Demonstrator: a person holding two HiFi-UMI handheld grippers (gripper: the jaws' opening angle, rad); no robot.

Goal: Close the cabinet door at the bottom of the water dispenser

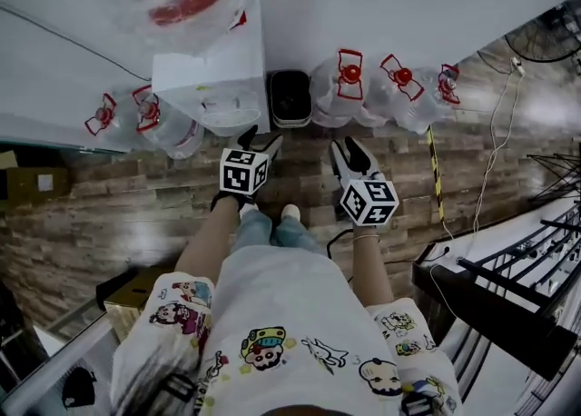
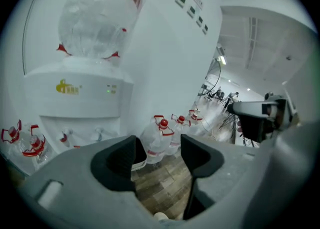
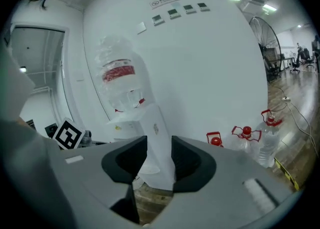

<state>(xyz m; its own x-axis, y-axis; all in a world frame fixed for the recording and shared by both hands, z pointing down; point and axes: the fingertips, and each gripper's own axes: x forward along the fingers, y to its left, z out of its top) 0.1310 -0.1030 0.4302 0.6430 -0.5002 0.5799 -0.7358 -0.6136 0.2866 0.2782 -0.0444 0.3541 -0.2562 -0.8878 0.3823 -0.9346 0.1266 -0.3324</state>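
Head view: water dispenser [image 1: 213, 78] at 12 o'clock.
Left gripper [image 1: 261, 140]: jaws wide, empty.
Right gripper [image 1: 348, 147]: jaws wide (nothing between them).

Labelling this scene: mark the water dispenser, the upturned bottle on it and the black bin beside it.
water dispenser [image 1: 213, 71]: head view, on its white top.
upturned bottle [image 3: 119, 72]: right gripper view, on its red label.
black bin [image 1: 290, 96]: head view, on its dark inside.
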